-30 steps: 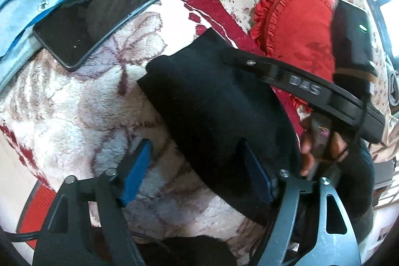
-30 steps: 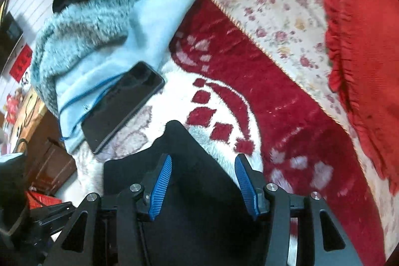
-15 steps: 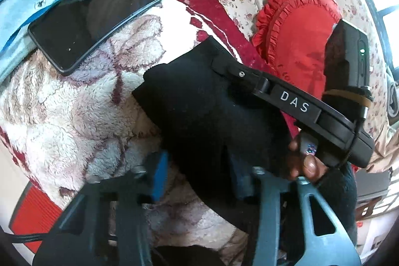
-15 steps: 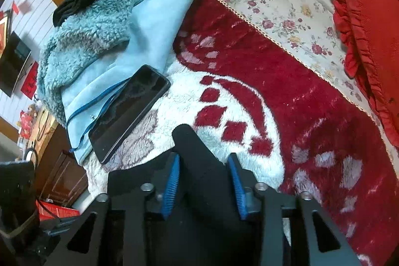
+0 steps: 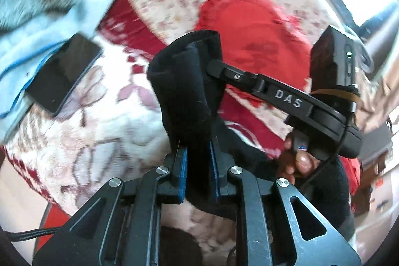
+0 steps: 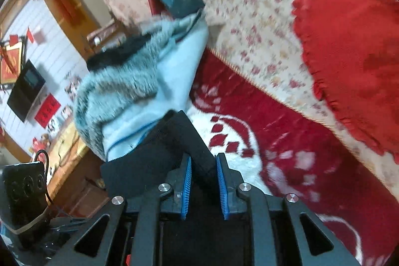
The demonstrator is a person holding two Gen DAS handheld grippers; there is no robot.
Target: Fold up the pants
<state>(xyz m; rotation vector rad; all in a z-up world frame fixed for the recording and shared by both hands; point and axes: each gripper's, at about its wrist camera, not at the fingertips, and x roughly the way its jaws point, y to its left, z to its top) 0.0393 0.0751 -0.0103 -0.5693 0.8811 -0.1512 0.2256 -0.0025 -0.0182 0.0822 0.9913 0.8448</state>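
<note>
Left tool [image 5: 197, 173]: my jaws are closing on the black pants [image 5: 184, 91].
Right tool [image 6: 203, 188]: closing, gripping the pants' other fold.
Phone [image 5: 63, 72]: lying on the blanket [image 5: 99, 131].

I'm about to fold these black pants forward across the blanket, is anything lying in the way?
Yes. A black phone lies on the plush blanket ahead and to the left, its far end on the light blue fleece. Straight ahead only bare blanket shows. Both grippers' fingers are closing on the pants, left gripper and right gripper.
</note>
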